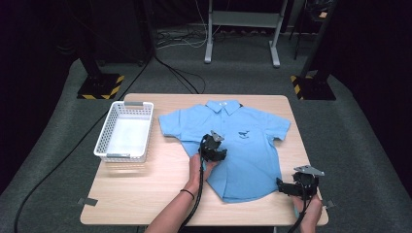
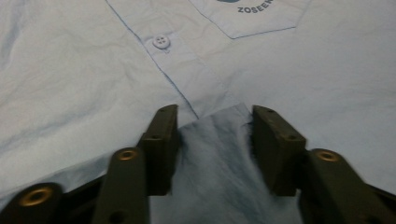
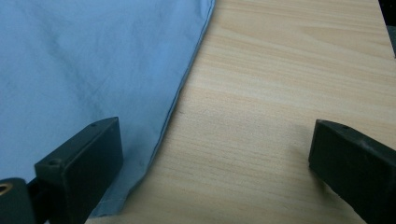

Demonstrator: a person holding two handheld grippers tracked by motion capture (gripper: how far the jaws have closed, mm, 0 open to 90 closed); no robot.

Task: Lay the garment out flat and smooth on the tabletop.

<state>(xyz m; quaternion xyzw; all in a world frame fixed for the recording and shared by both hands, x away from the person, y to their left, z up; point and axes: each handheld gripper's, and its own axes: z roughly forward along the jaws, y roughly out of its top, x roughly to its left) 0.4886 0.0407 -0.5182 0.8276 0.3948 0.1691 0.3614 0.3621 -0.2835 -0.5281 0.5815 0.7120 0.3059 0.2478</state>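
1. Pinching the light-blue polo shirt (image 1: 243, 145) with my left gripper (image 2: 212, 135): a raised ridge of cloth stands between the jaws, just below the end of the button placket, and the pads press it from both sides. The jaws are only partly closed, so I judge the grip to be on fabric alone.
2. Shirt position: spread flat, front up, on the right half of the wooden table (image 1: 145, 194), collar at the far edge, hem toward me.
3. My right gripper (image 3: 210, 163) hangs with jaws wide apart over the shirt's near right hem corner, one jaw above cloth, the other above bare wood; it holds nothing.
4. To do this step well: keep the pinch firm before lifting, take both layers if a fold is meant, and bring the right jaws down over the hem edge so the two grips move together.
5. Count: one shirt, one white plastic basket (image 1: 124, 131) at far left, one visible button (image 2: 161, 42), one chest pocket (image 2: 254, 16), two grippers.
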